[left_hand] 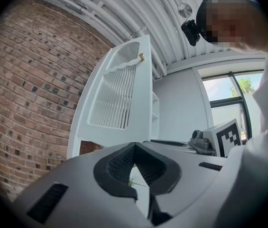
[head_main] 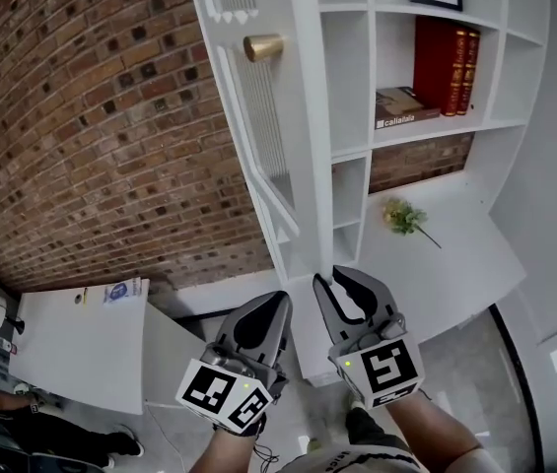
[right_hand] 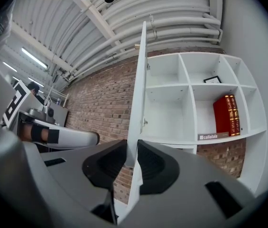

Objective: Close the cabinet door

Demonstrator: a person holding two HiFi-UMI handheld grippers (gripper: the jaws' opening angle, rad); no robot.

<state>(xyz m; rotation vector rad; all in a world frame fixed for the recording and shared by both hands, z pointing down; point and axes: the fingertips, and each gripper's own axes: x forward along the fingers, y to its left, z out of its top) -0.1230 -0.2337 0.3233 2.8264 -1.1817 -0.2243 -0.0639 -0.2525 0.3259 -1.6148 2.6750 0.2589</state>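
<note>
White louvred cabinet door (head_main: 258, 116) with a brass knob (head_main: 262, 46) stands open, swung out from the white shelf cabinet (head_main: 349, 87). Right gripper (head_main: 332, 278) has its fingers (right_hand: 158, 164) pinching the door's lower edge. Left gripper (head_main: 280, 299), just beside the right one, has its fingers pressed together and holds nothing.

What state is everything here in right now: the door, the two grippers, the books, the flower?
Cabinet door: open, swung wide.
Right gripper: closed on the door's lower edge.
Left gripper: shut, empty.
Red books: standing upright.
Brown book: lying flat.
Flower: lying on the white counter.
</note>
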